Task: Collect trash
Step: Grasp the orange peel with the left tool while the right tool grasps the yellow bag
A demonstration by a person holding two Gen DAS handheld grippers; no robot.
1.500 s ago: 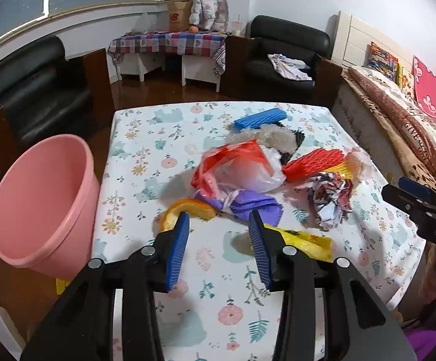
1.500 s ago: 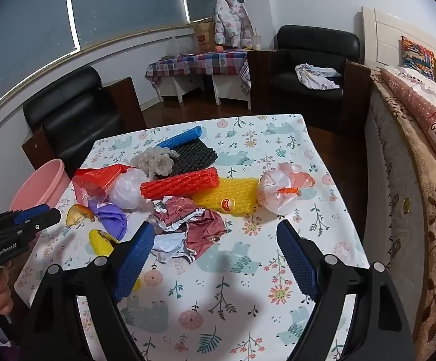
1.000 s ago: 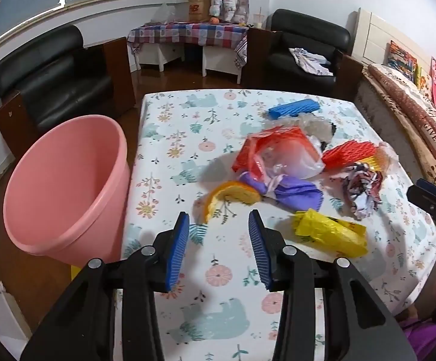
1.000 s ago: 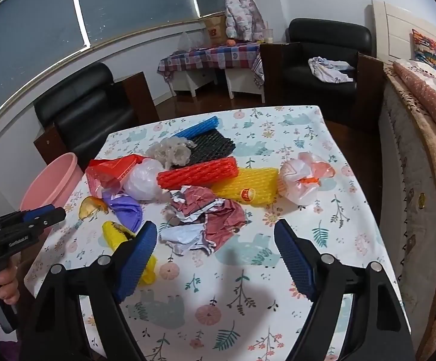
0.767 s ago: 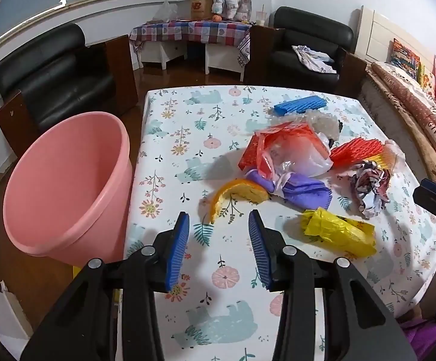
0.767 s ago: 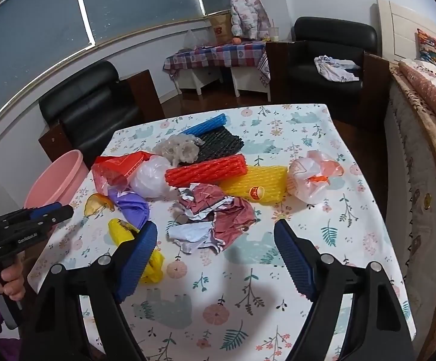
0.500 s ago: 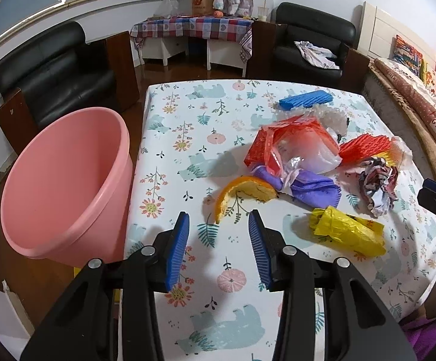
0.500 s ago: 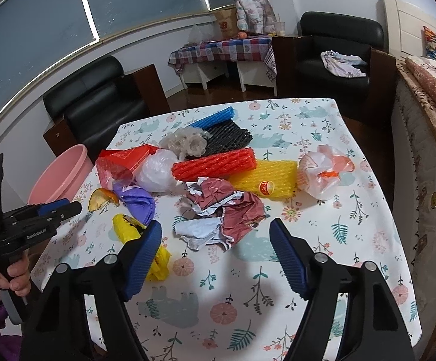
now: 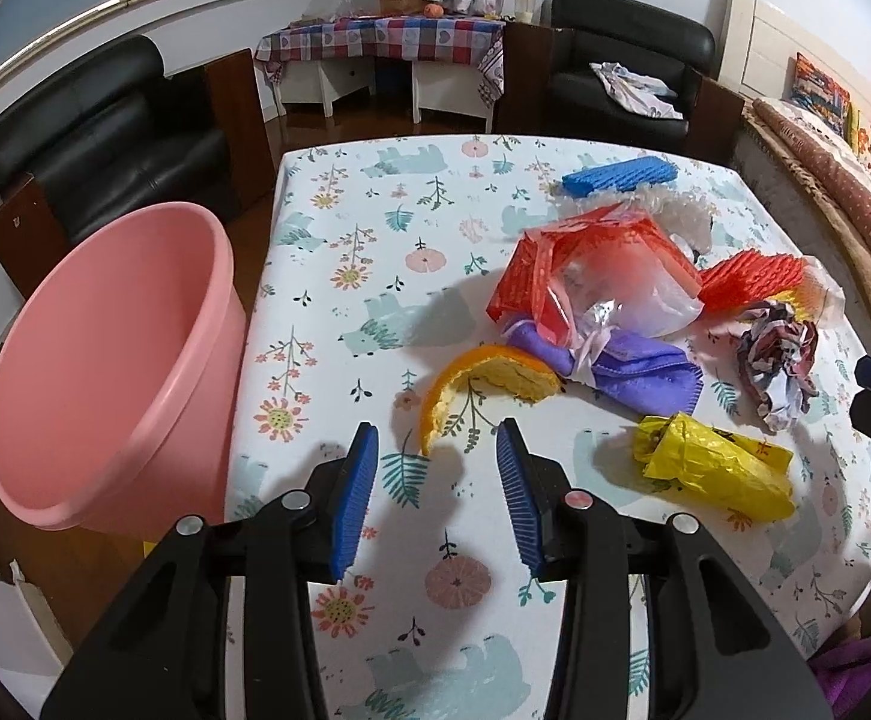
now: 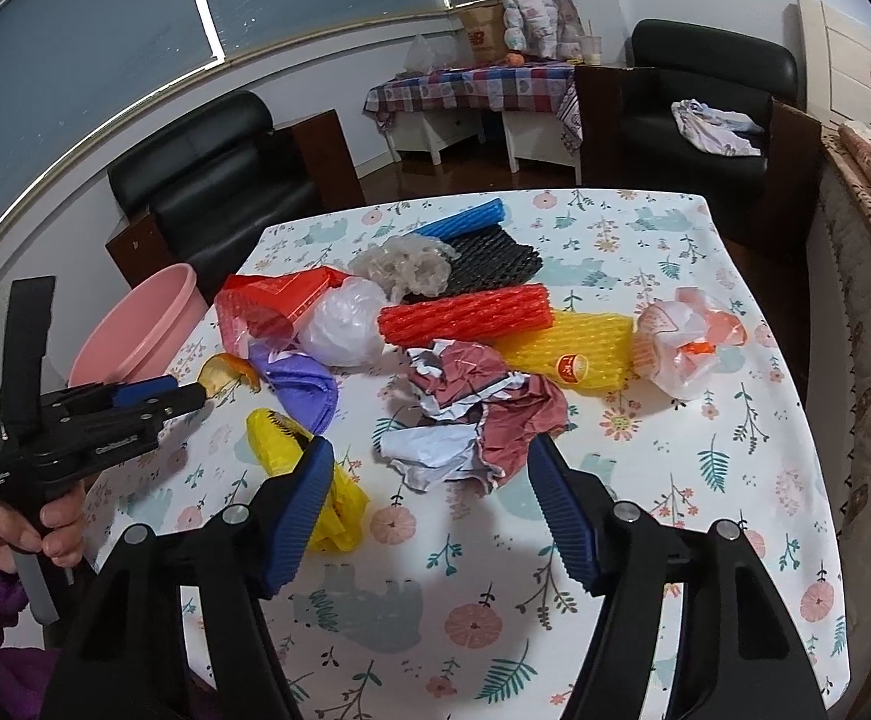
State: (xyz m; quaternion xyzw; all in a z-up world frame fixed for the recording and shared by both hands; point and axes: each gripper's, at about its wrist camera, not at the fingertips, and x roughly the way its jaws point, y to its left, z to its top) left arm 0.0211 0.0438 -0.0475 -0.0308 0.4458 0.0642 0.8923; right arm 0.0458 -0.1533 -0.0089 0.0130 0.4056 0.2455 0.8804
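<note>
Trash lies heaped on the flowered table (image 9: 375,228). An orange peel (image 9: 483,378) lies just ahead of my left gripper (image 9: 435,450), which is open and empty. Beyond the peel are a purple wrapper (image 9: 645,372), a red plastic bag (image 9: 585,258) and a yellow bag (image 9: 717,468). My right gripper (image 10: 429,462) hovers at the near edge of a crumpled paper (image 10: 465,420). Its jaws are closing and its pads are clear of the paper. A pink bin (image 9: 105,360) stands by the table's left edge.
Red (image 10: 465,315), yellow (image 10: 573,342), blue (image 10: 465,219) and black (image 10: 495,264) foam nets and a white-orange bag (image 10: 687,336) lie further back. Black armchairs (image 9: 105,138) and a bed (image 9: 855,192) surround the table. A hand (image 10: 27,528) holds the left gripper.
The left gripper has come lower and nearer to the orange peel. The right gripper's jaws have narrowed and it has edged closer to the crumpled paper.
</note>
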